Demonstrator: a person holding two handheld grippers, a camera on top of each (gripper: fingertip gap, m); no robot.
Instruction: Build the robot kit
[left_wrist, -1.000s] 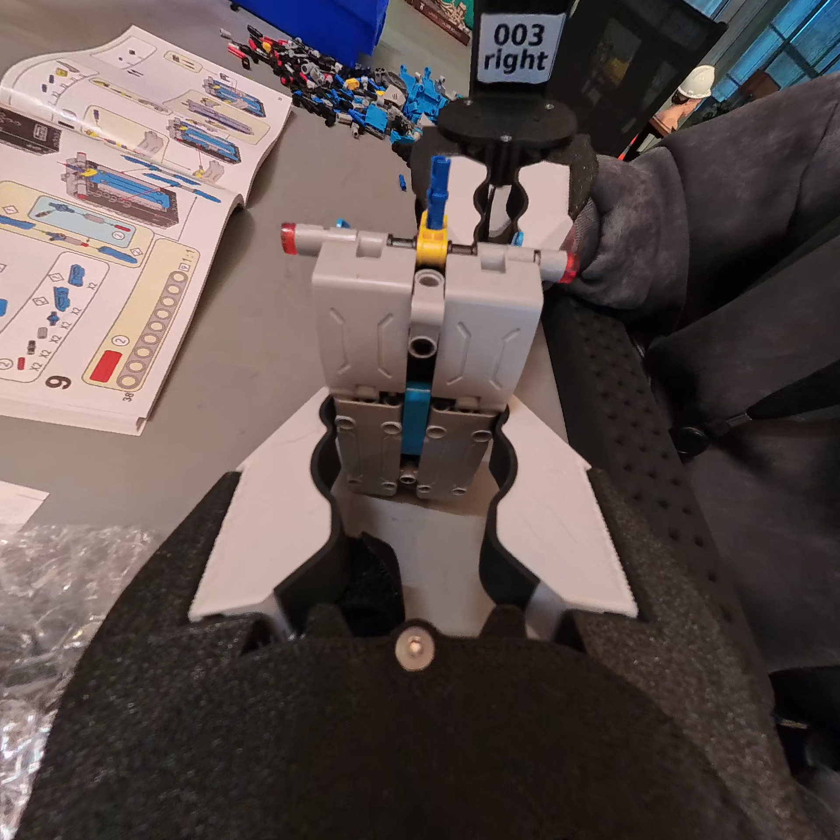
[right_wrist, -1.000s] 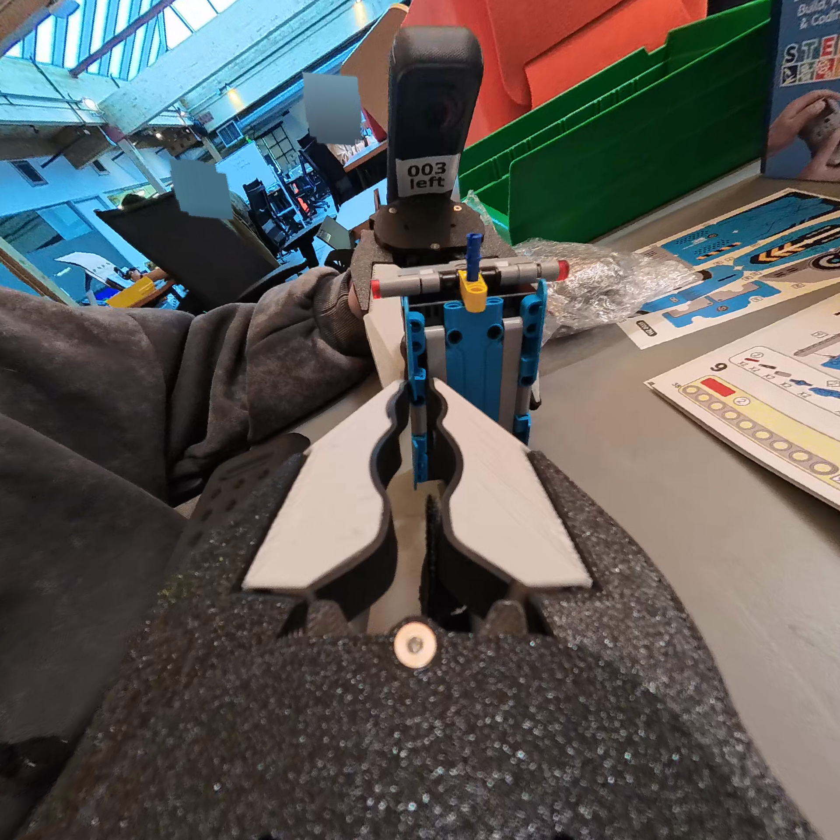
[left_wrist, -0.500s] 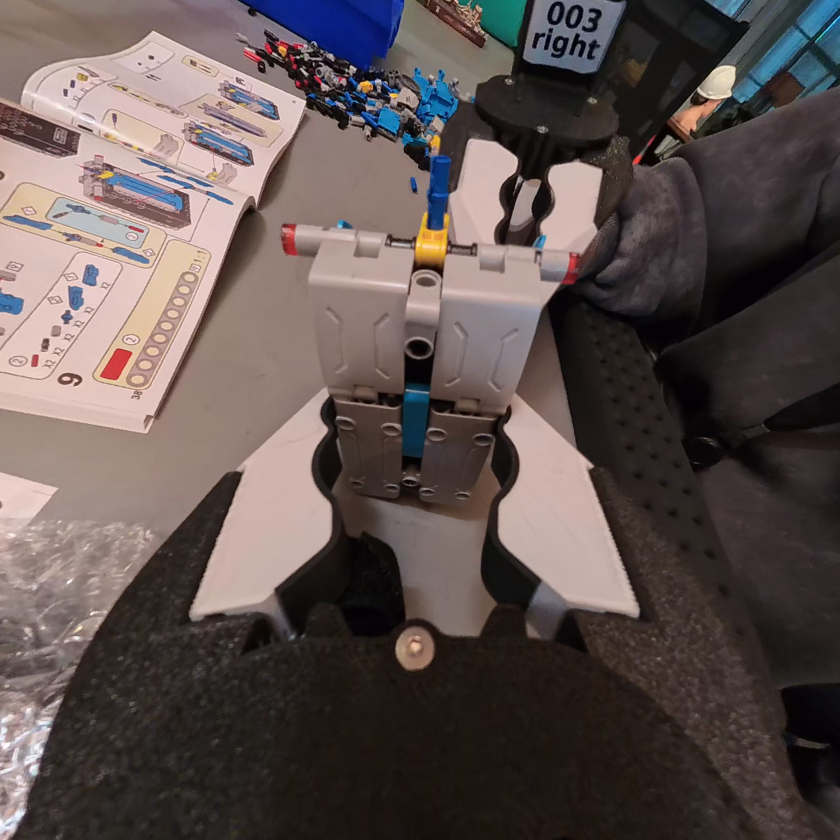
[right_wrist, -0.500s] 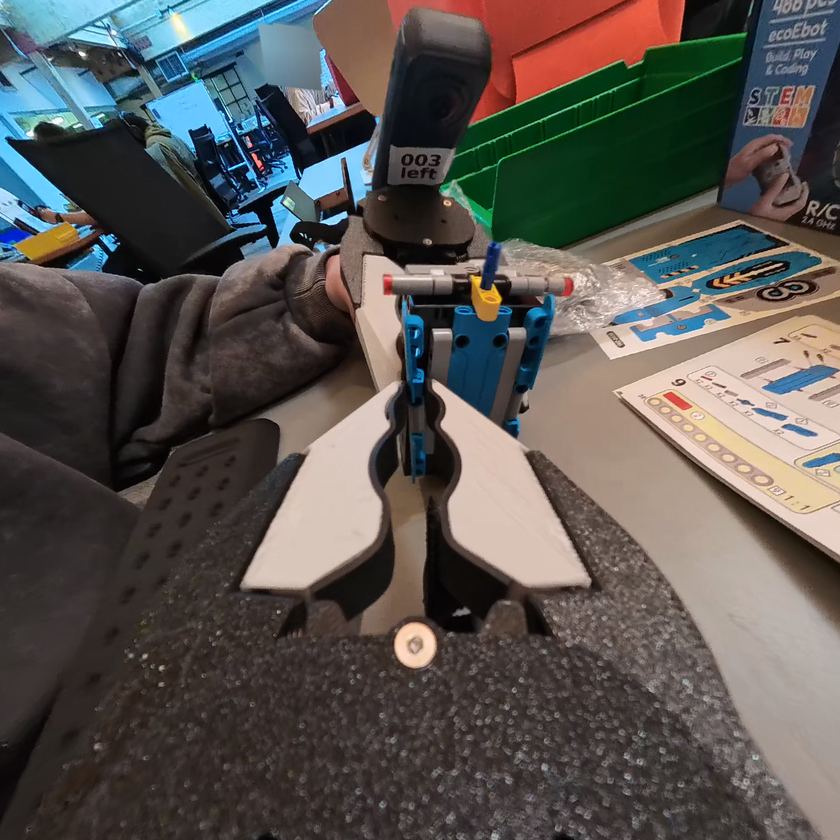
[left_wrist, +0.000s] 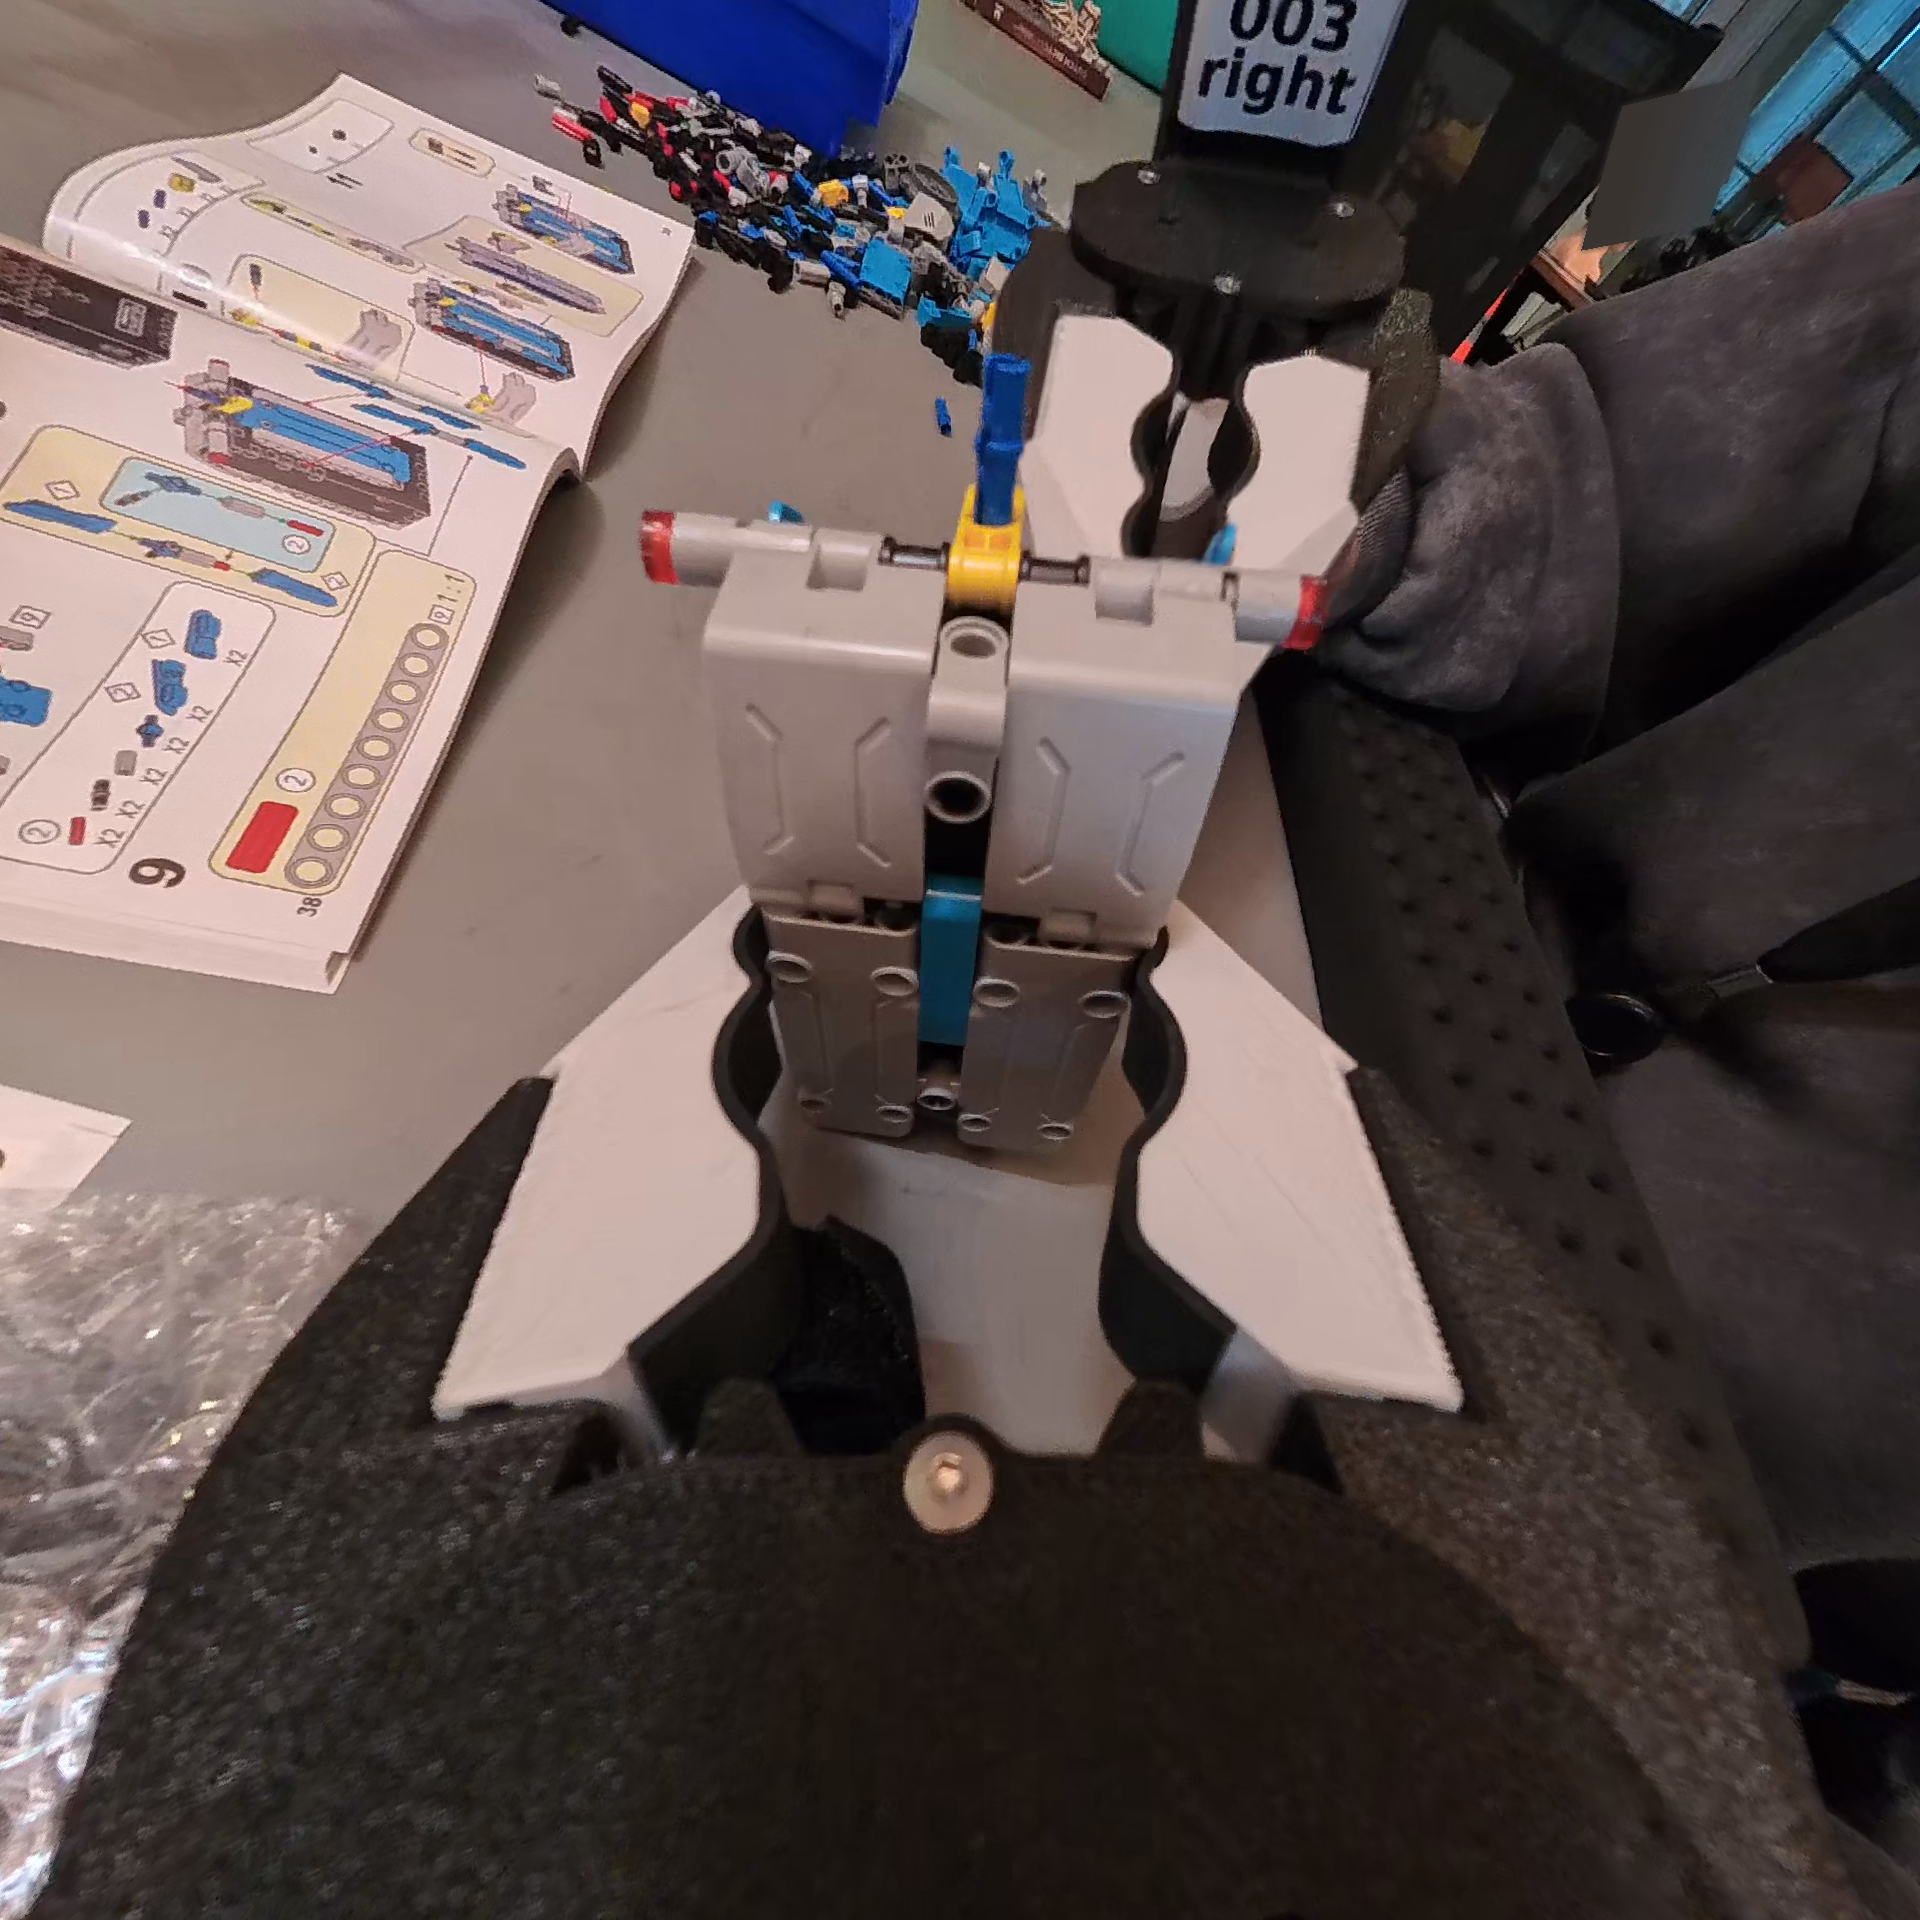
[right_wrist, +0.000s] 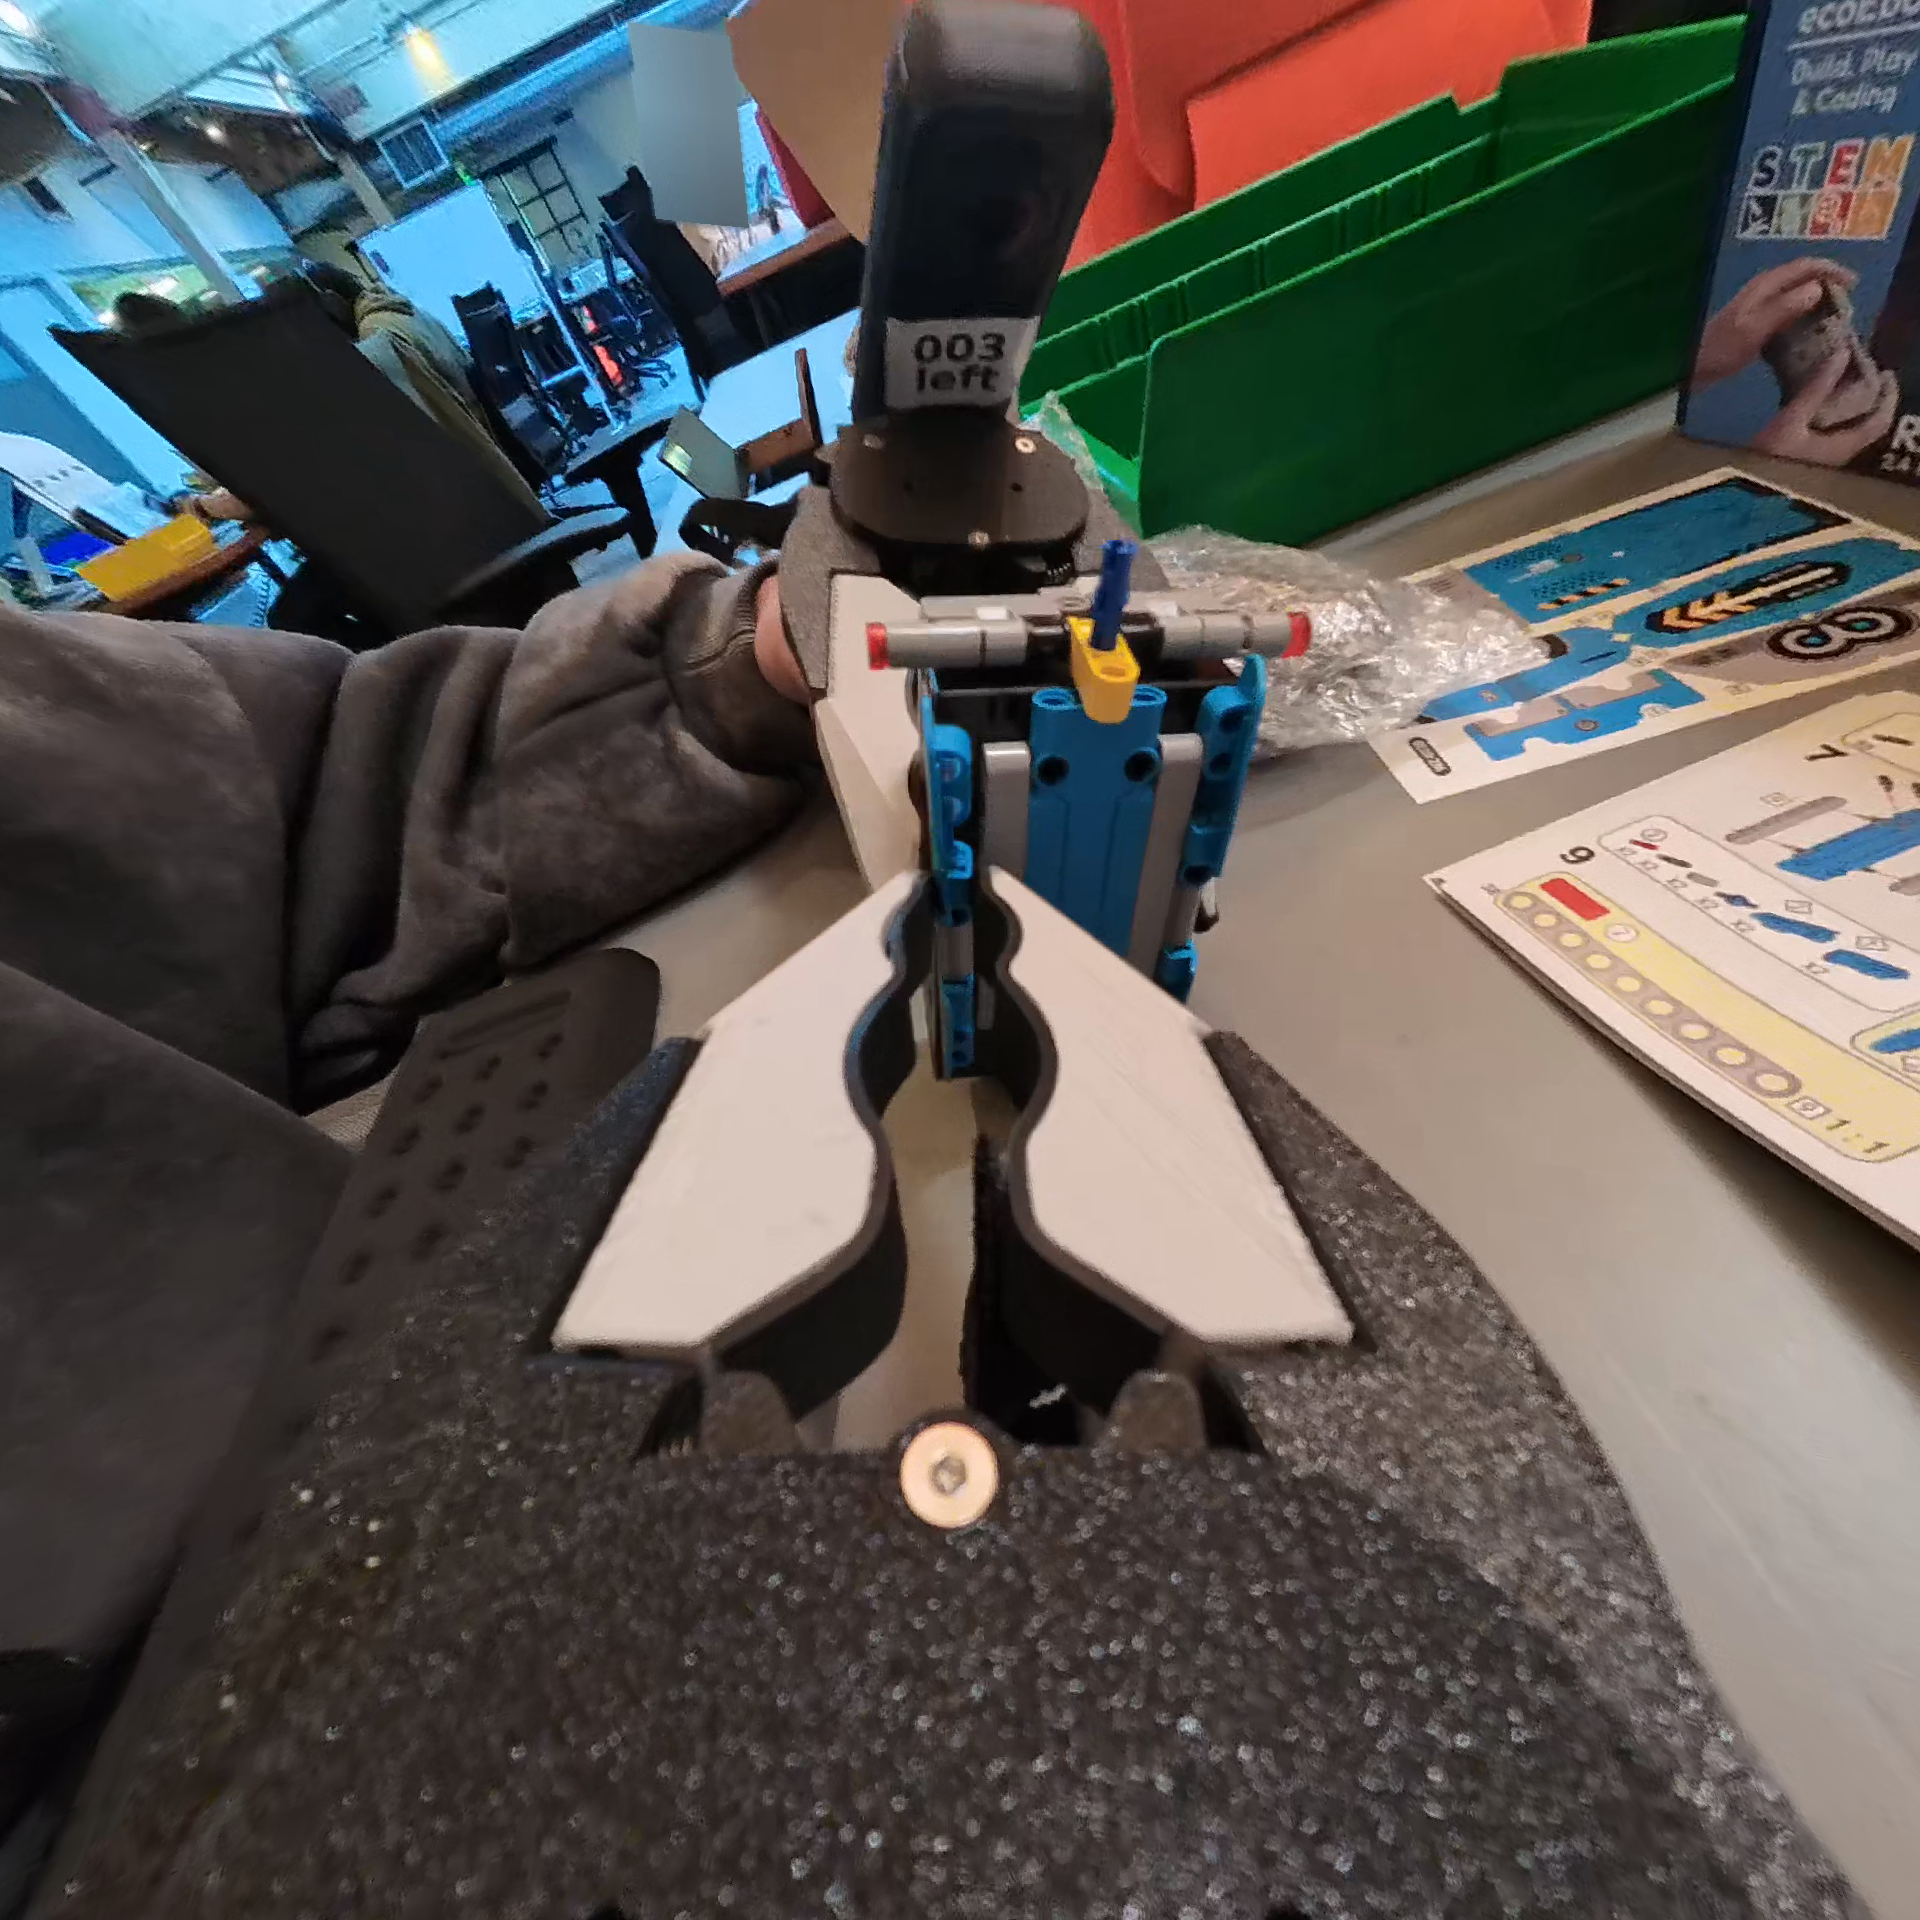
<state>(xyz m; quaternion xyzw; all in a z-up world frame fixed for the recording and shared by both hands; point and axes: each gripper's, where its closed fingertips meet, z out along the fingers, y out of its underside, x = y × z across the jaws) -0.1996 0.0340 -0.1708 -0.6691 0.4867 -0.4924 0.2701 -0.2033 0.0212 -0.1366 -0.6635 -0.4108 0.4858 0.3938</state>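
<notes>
A grey and blue brick model (left_wrist: 977, 769) stands upright above the grey table. A grey axle with red ends crosses its top, carrying a yellow connector (left_wrist: 982, 561) with a blue pin (left_wrist: 1000, 426) sticking up. My left gripper (left_wrist: 951, 997) is shut on the model's lower grey part. In the right wrist view the model (right_wrist: 1091, 810) shows its blue side. My right gripper (right_wrist: 951, 977) is shut on a thin blue side beam of the model. The right gripper also shows behind the model in the left wrist view (left_wrist: 1195, 488).
An open instruction booklet (left_wrist: 260, 520) lies to the left, with a pile of loose pieces (left_wrist: 831, 229) and a blue bin (left_wrist: 748, 52) behind it. A crinkled plastic bag (left_wrist: 104, 1351) lies near left. A green bin (right_wrist: 1403, 343), a box (right_wrist: 1808, 229) and a sticker sheet (right_wrist: 1662, 634) are beyond. A person's grey sleeve (left_wrist: 1662, 520) is alongside. My two grippers' fingertips are within a few centimetres of each other.
In the left wrist view the right gripper has shifted to the right and come nearer. The right wrist view has tilted downward. Both grippers keep hold of the model.
</notes>
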